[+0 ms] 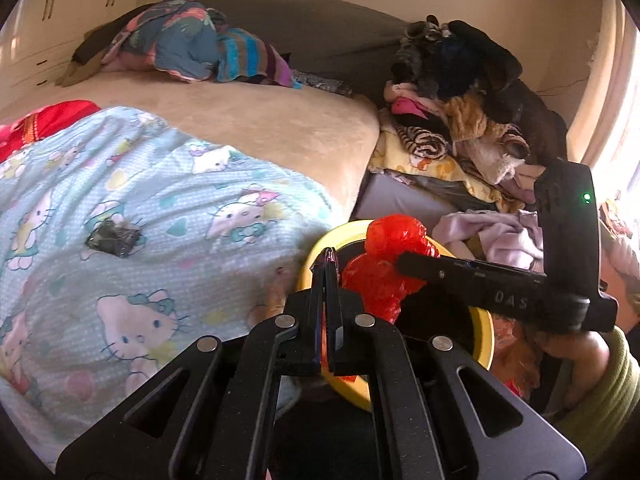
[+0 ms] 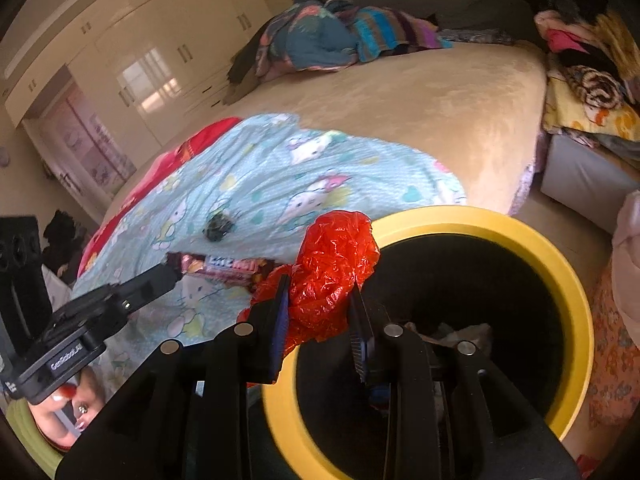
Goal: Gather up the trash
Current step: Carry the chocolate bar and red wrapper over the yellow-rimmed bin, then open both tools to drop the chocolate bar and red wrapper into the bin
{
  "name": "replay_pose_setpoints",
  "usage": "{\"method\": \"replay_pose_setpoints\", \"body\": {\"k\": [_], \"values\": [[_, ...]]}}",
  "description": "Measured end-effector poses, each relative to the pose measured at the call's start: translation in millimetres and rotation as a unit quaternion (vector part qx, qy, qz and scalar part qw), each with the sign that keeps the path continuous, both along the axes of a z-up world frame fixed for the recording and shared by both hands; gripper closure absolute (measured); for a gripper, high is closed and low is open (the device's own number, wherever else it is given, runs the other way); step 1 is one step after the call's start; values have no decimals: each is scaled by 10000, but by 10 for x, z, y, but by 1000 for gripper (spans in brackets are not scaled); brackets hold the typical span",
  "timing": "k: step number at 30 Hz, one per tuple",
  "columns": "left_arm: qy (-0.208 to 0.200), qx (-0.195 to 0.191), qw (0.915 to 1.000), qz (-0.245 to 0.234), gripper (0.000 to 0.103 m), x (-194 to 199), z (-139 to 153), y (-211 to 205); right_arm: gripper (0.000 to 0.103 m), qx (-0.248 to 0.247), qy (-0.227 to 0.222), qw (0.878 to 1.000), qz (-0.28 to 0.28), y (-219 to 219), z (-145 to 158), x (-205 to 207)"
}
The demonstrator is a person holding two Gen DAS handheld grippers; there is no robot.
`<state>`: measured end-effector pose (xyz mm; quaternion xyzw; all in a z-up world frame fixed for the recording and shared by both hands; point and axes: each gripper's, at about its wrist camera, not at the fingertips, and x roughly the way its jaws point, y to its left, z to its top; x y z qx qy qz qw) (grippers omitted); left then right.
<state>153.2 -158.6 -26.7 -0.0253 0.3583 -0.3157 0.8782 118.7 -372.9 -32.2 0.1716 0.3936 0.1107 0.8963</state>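
The right gripper [image 2: 320,312] clamps a crumpled red plastic bag [image 2: 334,268] at the near rim of the round yellow bin [image 2: 576,292] — not yet dropped. The left gripper [image 1: 329,258], pinched shut, holds a pink snack wrapper [image 2: 224,268]; farther off, one dark crumpled wrapper [image 1: 114,236] lies mid-blanket on the bed — left to collect.

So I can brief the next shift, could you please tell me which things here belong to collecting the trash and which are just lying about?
For the job:
- red plastic bag in the right claw
- snack wrapper in the left claw
- dark scrap on the sheet
- yellow bin

Lying about:
- clothes pile
- striped bedding
- cartoon sheet
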Motion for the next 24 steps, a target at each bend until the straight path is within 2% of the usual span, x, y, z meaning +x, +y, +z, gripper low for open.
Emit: {"method": "replay_pose_setpoints", "body": {"k": [9,18,21,22,23,24], "values": [[-59,1,9995,-322,103,-136,17,-269,77,53,-93,9976,-689,-547,14,-113],[-16,161,9976,-675,103,-249,-76,-549,77,-32,-73,9943,-1061,-839,-40,-192],[53,239,9967,-771,103,-288,-149,-643,75,-35,9,9943,-1064,-865,-78,-184],[114,247,9963,-811,103,-293,-181,-672,70,-29,91,9945,-1040,-864,-103,-172],[148,258,9962,-820,101,-289,-202,-682,61,-26,160,9948,-1008,-865,-129,-163],[174,282,9961,-813,82,-283,-219,-689,56,-33,191,9948,-1002,-867,-139,-156]]}}
